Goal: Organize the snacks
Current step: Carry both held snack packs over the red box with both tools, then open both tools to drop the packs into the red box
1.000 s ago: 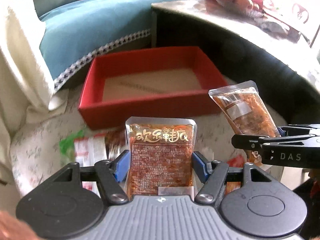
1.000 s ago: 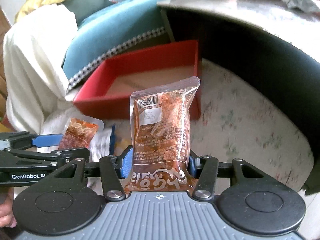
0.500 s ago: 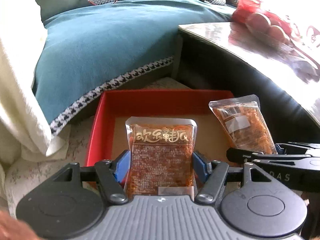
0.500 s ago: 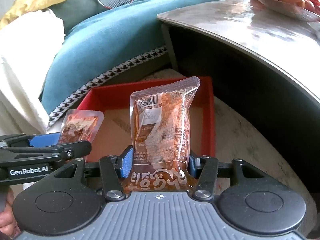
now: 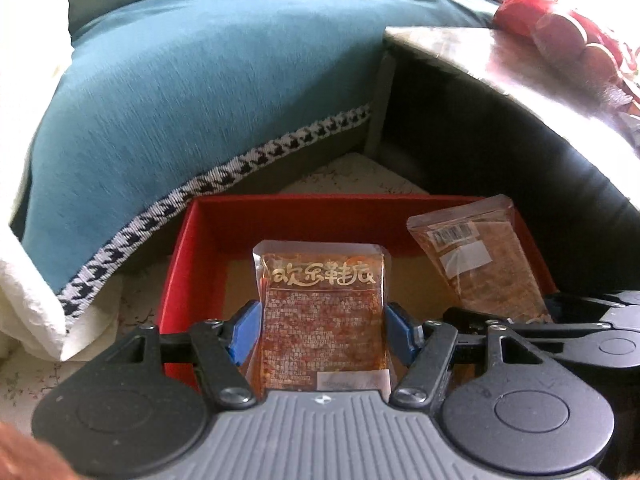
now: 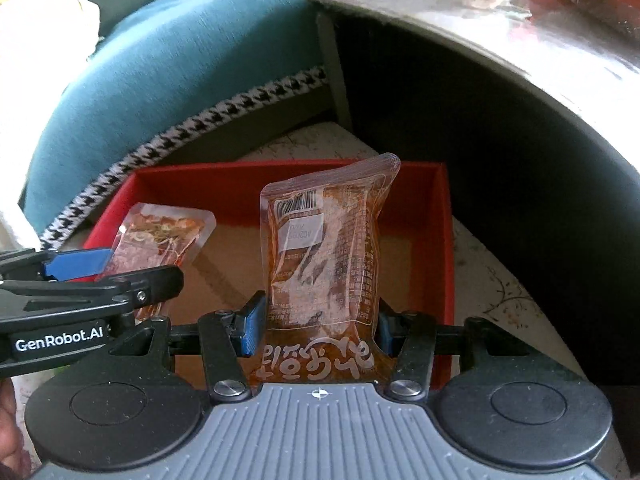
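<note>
Left gripper [image 5: 322, 330] jaws clamped on gold-lettered snack packet [image 5: 322, 312]; right gripper [image 6: 318, 326] jaws clamped on barcoded snack packet [image 6: 324, 256]; both held over red box [image 6: 444, 240], floor bare; release pending; teal sofa [image 5: 200, 92] beyond.

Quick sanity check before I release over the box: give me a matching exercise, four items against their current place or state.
Things:
1. gold-lettered snack packet
2. barcode-labelled snack packet
3. red box
4. teal sofa throw

Places or states:
A. lies on the floral cloth, open-topped, below both packets
B. clamped in the right gripper
C. clamped in the left gripper
D. behind the box, edged with houndstooth trim

Pairs: 1-C, 2-B, 3-A, 4-D
</note>
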`<action>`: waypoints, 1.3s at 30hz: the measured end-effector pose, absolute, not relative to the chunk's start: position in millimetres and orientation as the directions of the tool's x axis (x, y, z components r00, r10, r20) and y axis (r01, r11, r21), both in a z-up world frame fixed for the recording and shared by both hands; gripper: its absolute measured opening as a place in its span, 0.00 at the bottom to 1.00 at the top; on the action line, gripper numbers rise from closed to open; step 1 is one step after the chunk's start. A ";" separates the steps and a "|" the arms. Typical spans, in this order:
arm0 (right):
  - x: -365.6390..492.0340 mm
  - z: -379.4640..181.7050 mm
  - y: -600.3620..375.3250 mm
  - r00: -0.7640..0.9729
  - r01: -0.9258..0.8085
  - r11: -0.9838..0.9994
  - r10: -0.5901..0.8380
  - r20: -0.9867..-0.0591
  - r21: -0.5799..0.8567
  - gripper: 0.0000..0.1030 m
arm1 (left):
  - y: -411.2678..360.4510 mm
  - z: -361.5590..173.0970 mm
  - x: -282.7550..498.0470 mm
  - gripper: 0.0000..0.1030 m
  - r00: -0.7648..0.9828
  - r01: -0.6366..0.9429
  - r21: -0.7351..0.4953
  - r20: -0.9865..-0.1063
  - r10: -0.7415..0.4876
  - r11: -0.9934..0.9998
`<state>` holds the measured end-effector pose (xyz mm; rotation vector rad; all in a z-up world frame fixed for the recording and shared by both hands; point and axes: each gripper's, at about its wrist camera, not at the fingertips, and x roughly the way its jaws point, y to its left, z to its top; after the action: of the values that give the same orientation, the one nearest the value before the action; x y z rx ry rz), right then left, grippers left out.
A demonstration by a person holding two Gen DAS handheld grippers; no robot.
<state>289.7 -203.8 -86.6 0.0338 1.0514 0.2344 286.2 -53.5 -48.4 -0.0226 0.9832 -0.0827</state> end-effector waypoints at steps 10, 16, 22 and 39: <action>289.0 -92.1 -193.9 0.476 -0.204 0.975 0.180 -0.861 0.091 0.58 | -49.5 -62.8 297.1 0.57 0.486 0.004 -0.011 -0.874 -0.011 1.000; 288.0 -93.0 -189.8 0.483 -0.216 0.975 0.146 -0.863 0.044 0.59 | -50.3 -64.5 298.1 0.57 0.474 0.001 -0.009 -0.880 -0.009 1.000; 285.9 -90.4 -185.1 0.476 -0.240 0.970 0.153 -0.866 0.040 0.59 | -49.0 -73.4 302.6 0.58 0.449 -0.010 0.012 -0.893 0.015 1.000; 283.7 -85.7 -183.4 0.496 -0.249 0.967 0.077 -0.865 -0.057 0.78 | -51.4 -73.8 310.9 0.66 0.458 0.001 0.008 -0.889 0.007 1.000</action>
<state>283.7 -183.4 -85.7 -0.1831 1.0340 0.1993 310.9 -51.4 -73.8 0.0079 1.0954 0.0036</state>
